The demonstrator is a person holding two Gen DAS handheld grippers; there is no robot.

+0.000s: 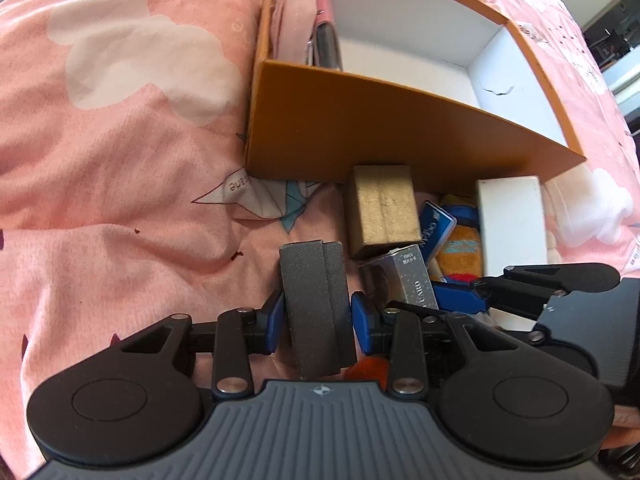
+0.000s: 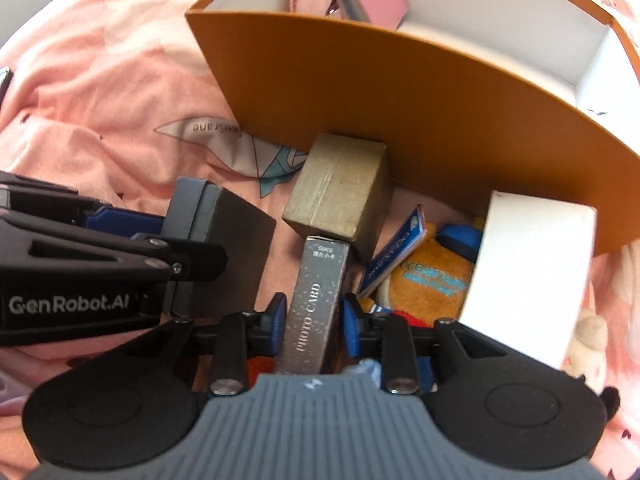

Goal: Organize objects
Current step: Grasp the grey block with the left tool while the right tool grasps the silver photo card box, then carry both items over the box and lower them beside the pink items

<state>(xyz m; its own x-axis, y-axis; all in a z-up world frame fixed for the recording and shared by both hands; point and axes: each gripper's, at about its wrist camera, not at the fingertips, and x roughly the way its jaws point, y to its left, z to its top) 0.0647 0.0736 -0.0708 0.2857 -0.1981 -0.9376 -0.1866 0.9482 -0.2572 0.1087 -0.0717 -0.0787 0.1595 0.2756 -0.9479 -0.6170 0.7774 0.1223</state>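
Observation:
My left gripper (image 1: 318, 320) is shut on a dark grey textured box (image 1: 312, 280), with both blue pads against its sides; the box stands upright on the pink bedding (image 1: 120, 180). In the right wrist view that grey box (image 2: 224, 232) shows at the left. My right gripper (image 2: 312, 320) is shut on a silver box (image 2: 316, 292) printed PHOTO CARD, its pads touching both long sides. The silver box (image 1: 414, 280) lies just right of the grey one. Ahead of both stands an open orange box (image 1: 360, 128) with a white inside.
A gold box (image 2: 340, 188), a blue card (image 2: 400, 248), an orange plush toy (image 2: 432, 280) and a white box (image 2: 528, 272) crowd against the orange box's (image 2: 400, 120) near wall. Pink cloth (image 1: 292, 12) and a pink wallet (image 2: 380, 0) lie inside it. Rumpled bedding spreads to the left.

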